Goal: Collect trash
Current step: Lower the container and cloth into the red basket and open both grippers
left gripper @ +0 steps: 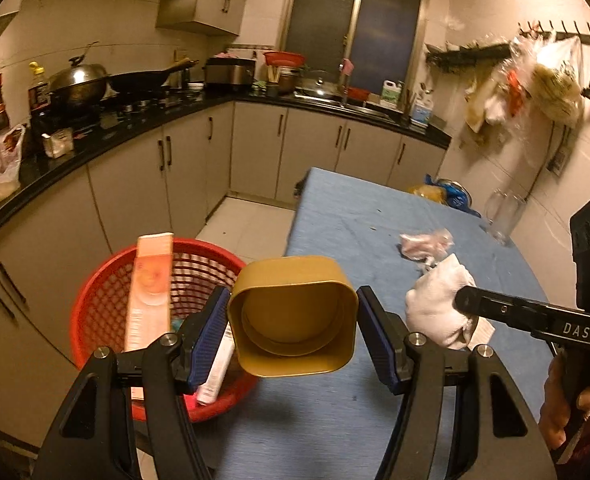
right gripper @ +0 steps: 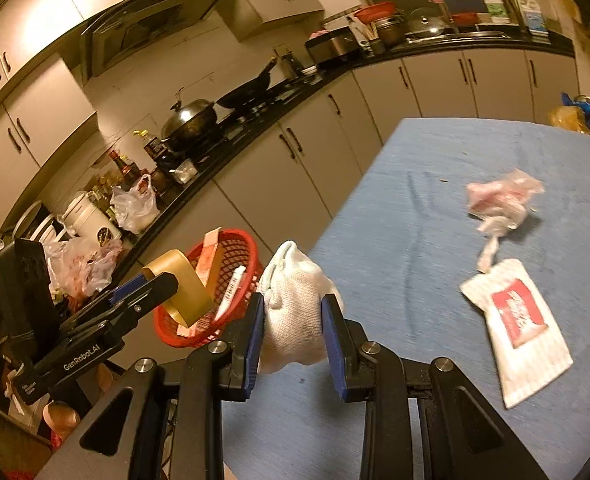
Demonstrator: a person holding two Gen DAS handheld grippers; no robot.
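My left gripper [left gripper: 293,322] is shut on a gold square container [left gripper: 293,316], open end toward the camera, held at the table's left edge just right of the red mesh basket [left gripper: 107,300]. The basket holds a tall pink carton [left gripper: 151,284] and a white tube [left gripper: 217,368]. My right gripper [right gripper: 293,326] is shut on a white crumpled cloth wad [right gripper: 293,308], lifted above the blue table [right gripper: 415,216]. The wad also shows in the left wrist view [left gripper: 439,304]. The basket [right gripper: 235,248] and gold container [right gripper: 183,288] show at left in the right wrist view.
On the table lie a crumpled pink-white wrapper [right gripper: 499,200] and a flat white packet with a red label [right gripper: 519,328]. A glass jar [left gripper: 503,212] and blue-yellow bags [left gripper: 447,194] sit at the far end. Black counters with cookware line the walls.
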